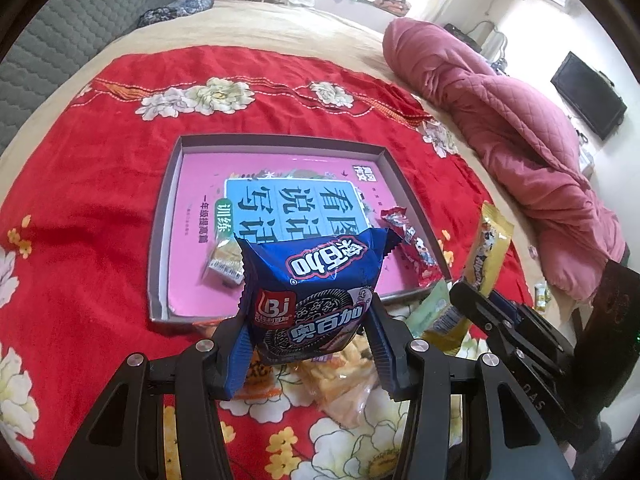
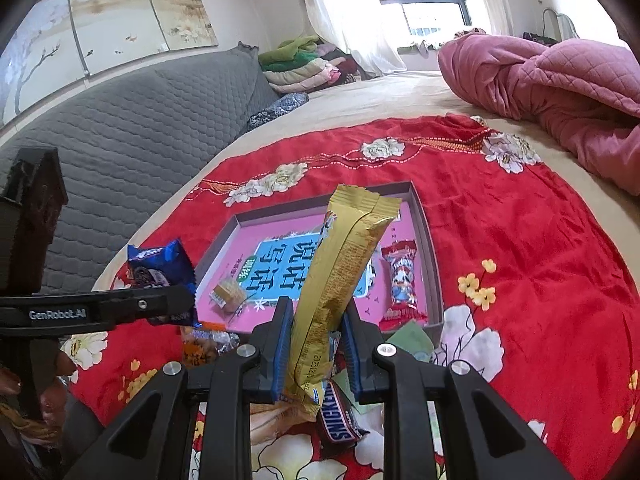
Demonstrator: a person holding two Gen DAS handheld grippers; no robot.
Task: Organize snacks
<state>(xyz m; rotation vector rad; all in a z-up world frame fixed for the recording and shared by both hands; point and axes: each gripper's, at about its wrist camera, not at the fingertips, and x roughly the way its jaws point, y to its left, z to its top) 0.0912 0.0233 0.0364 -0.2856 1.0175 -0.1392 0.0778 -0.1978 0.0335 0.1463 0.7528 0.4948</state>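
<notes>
While both packets hang just before the box (image 1: 160, 236) | left gripper (image 1: 308, 344) jaws pinch blue cookie packet (image 1: 316, 292) | right gripper (image 2: 316, 344) jaws pinch gold wafer packet (image 2: 340, 280) | step: carrying to box | next: lower inside, beside red candy (image 2: 400, 280), then release.

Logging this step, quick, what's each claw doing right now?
Left claw: shut on the blue cookie pack, held above the cloth.
Right claw: shut on the gold bar, lifted near the tray.
</notes>
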